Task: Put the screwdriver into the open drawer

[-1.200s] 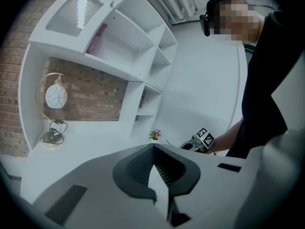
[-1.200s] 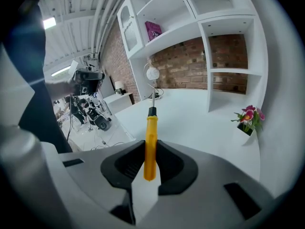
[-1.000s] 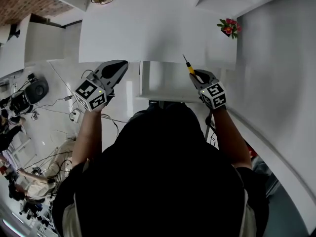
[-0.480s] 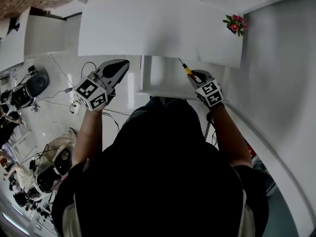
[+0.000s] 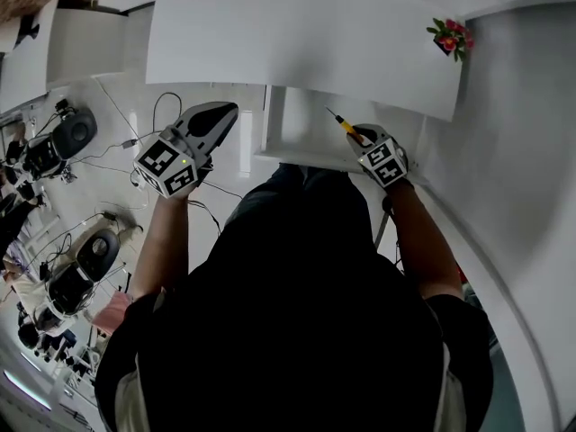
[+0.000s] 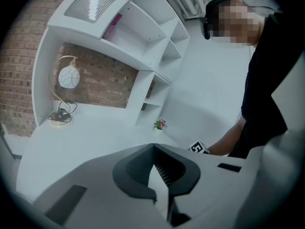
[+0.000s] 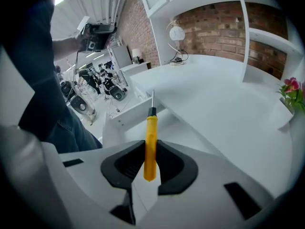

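Here, the white table (image 5: 297, 43) spans the top of the head view, and the open drawer (image 5: 301, 138) juts from its near edge. The left tool (image 5: 222, 111) hangs over the floor, left of the drawer; only the left gripper view shows its jaws pressed together at the tips with nothing between them. The right tool (image 5: 360, 136) sits over the drawer's right part. The right gripper view shows it pinching the screwdriver (image 7: 150, 147) by the lower yellow handle, metal shaft pointing away towards the drawer's wall (image 7: 136, 109). The head view adds that the screwdriver (image 5: 345, 126) lies above the drawer's inside. A small pot of flowers (image 5: 447, 36) stands at the table's far right, well apart from both tools
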